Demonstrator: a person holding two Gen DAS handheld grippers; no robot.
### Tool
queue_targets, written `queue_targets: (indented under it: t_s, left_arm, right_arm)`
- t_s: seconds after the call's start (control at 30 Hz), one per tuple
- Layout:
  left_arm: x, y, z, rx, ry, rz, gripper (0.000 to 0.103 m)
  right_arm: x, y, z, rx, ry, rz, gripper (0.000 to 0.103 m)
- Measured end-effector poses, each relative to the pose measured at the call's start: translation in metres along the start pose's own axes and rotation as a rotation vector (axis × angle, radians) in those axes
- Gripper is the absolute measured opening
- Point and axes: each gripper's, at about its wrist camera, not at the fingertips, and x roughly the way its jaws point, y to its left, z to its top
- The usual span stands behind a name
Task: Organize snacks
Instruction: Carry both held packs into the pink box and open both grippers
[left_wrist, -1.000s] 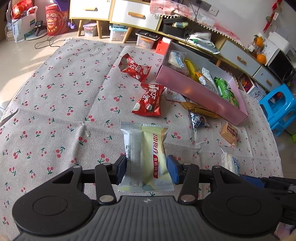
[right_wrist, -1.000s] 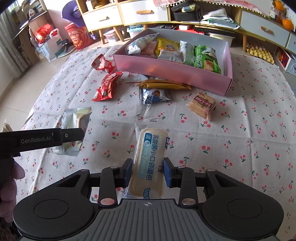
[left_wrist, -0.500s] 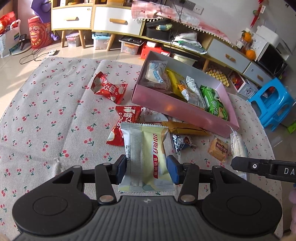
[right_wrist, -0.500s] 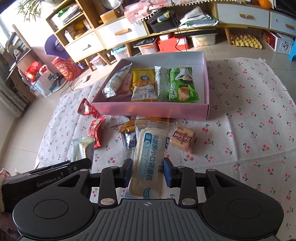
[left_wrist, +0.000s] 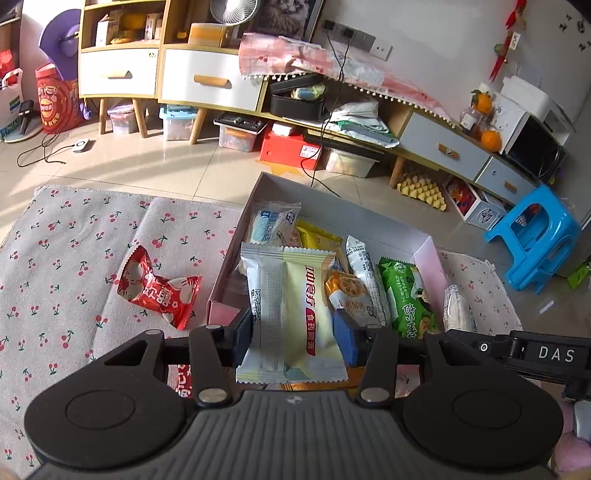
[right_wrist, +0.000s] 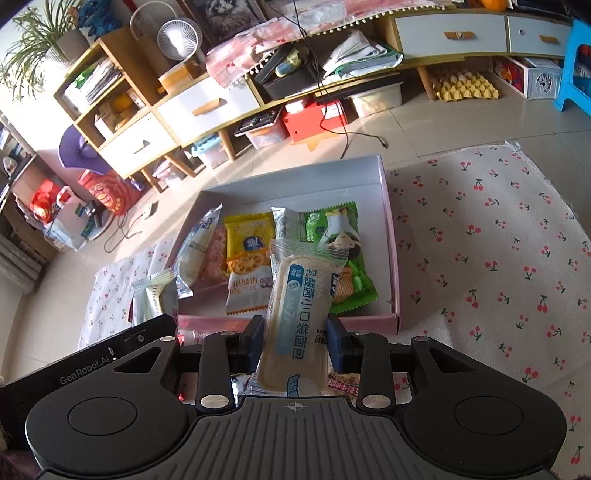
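My left gripper (left_wrist: 293, 338) is shut on a pale green and white snack packet (left_wrist: 291, 306), held above the near left part of the pink box (left_wrist: 221, 314). My right gripper (right_wrist: 295, 341) is shut on a long blue-and-white bread packet (right_wrist: 299, 314), held over the near wall of the same box (right_wrist: 393, 258). The box holds several snacks: a green chip bag (right_wrist: 341, 236), a yellow packet (right_wrist: 249, 240) and a white bread packet (right_wrist: 195, 254). The left gripper's packet also shows in the right wrist view (right_wrist: 157, 299).
A red candy packet (left_wrist: 159, 291) lies on the cherry-print cloth (left_wrist: 66, 266) left of the box. More packets lie under the grippers in front of the box. A blue stool (left_wrist: 535, 236) stands right of the cloth. Cabinets and storage bins (left_wrist: 236, 131) line the far wall.
Both grippers have carried their packets forward from the cloth to above the pink box. The box now fills the middle of both views. Both grips are unchanged.
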Motion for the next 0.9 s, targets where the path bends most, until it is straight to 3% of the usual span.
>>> queue_targets:
  t_s: [0.13, 0.27, 0.7, 0.9]
  left_arm:
    - [0.009, 0.003, -0.002, -0.033, -0.064, -0.045, 0.044]
    - [0.027, 0.003, 0.000, -0.060, -0.038, -0.045, 0.044]
    - [0.040, -0.012, 0.000, 0.082, -0.043, -0.006, 0.045]
    - [0.037, -0.011, 0.003, 0.082, -0.042, -0.011, 0.049]
  right_arm:
    - [0.015, -0.008, 0.009, 0.073, -0.082, 0.066, 0.033]
    - [0.031, -0.009, 0.016, 0.063, -0.116, 0.052, 0.033]
    - [0.048, -0.015, 0.019, 0.000, -0.177, 0.058, 0.034]
    - [0.045, -0.006, 0.018, -0.040, -0.182, 0.078, 0.038]
